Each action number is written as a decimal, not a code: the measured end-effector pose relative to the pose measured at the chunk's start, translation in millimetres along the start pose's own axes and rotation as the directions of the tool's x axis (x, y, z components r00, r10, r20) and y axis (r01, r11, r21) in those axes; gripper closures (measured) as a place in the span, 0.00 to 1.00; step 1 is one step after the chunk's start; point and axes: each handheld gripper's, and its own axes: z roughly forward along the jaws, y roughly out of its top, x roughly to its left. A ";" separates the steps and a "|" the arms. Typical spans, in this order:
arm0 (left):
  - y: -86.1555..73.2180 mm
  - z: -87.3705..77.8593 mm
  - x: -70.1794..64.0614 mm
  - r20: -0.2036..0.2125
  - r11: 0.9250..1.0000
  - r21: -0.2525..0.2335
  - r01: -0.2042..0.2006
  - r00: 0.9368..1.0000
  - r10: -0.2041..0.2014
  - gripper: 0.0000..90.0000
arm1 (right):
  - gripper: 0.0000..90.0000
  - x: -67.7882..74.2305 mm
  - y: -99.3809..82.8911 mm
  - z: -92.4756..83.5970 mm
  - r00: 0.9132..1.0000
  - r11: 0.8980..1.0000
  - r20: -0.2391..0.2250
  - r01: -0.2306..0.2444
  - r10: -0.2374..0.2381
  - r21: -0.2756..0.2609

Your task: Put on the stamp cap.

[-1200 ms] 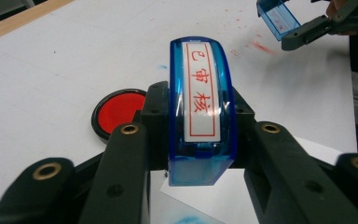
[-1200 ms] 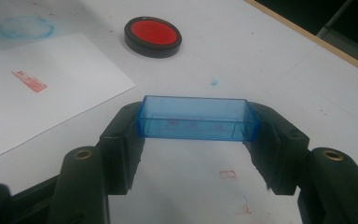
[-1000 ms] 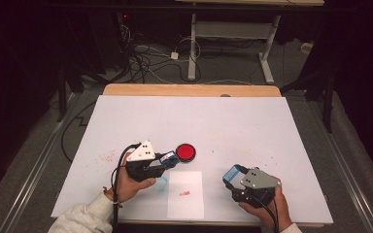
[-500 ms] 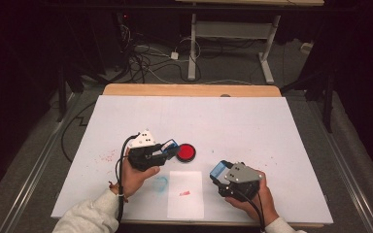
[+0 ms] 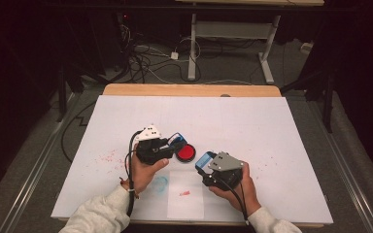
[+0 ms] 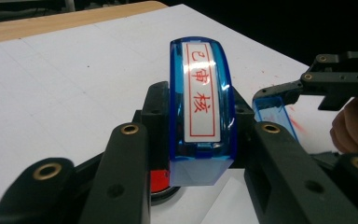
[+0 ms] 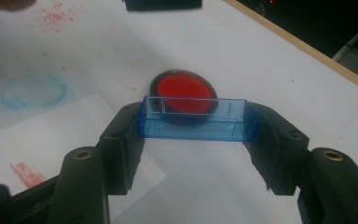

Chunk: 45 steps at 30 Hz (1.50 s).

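The right gripper (image 5: 205,160) has been sliding in toward the ink pad (image 5: 186,152), and is now holding the blue stamp cap (image 7: 195,119) just beside it. The white counter (image 5: 272,126) is showing red ink specks and a paper sheet (image 5: 186,194); cables are lying on the dark floor beyond. The left gripper (image 6: 200,140) is clamping the blue stamp (image 6: 201,105), labelled 已审核 in red, over the ink pad.

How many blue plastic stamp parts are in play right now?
2: the stamp body clamped in the left gripper, and the clear blue cap clamped in the right gripper, near the red ink pad.
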 end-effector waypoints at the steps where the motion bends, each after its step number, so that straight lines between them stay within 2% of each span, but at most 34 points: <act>1: 0.0 1.6 -0.4 0.009 1.000 0.002 0.005 1.000 -0.005 0.75 | 0.45 2.7 2.9 2.8 1.000 1.000 0.005 0.007 -0.007 -0.001; 4: -0.2 6.4 -3.6 0.009 1.000 0.004 0.018 1.000 -0.018 0.75 | 0.45 7.9 7.6 8.8 1.000 1.000 0.003 0.015 -0.015 0.000; 12: -2.7 17.6 -10.3 0.025 0.999 0.002 0.054 0.998 -0.054 0.75 | 0.45 11.7 16.2 15.5 1.000 0.999 0.001 -0.020 0.020 -0.027; 19: -4.6 23.5 -15.8 0.025 0.999 0.003 0.053 0.998 -0.053 0.75 | 0.45 13.0 17.2 17.8 1.000 0.999 -0.004 -0.030 0.030 -0.033; 22: -5.0 23.9 -15.1 0.030 0.998 0.002 0.060 0.998 -0.060 0.75 | 0.45 11.2 17.9 17.2 0.999 0.998 -0.006 -0.052 0.052 -0.035; 27: -4.9 23.9 -16.7 0.020 0.999 -0.001 0.055 0.998 -0.054 0.75 | 0.45 8.6 17.1 17.8 0.998 0.997 0.006 -0.070 0.070 -0.024; 32: -4.6 23.0 -17.0 0.017 0.998 -0.010 0.055 0.998 -0.055 0.75 | 0.45 9.0 15.8 20.1 0.998 0.998 0.017 -0.065 0.065 0.000; 34: -4.4 22.6 -16.3 0.029 0.998 -0.013 0.066 0.997 -0.066 0.75 | 0.45 8.2 14.7 21.3 0.998 0.998 0.016 -0.066 0.066 0.010; 45: -5.5 28.1 -26.2 0.078 0.999 0.008 0.042 0.996 -0.043 0.75 | 0.45 7.5 13.1 23.0 0.998 0.998 0.017 -0.067 0.067 0.012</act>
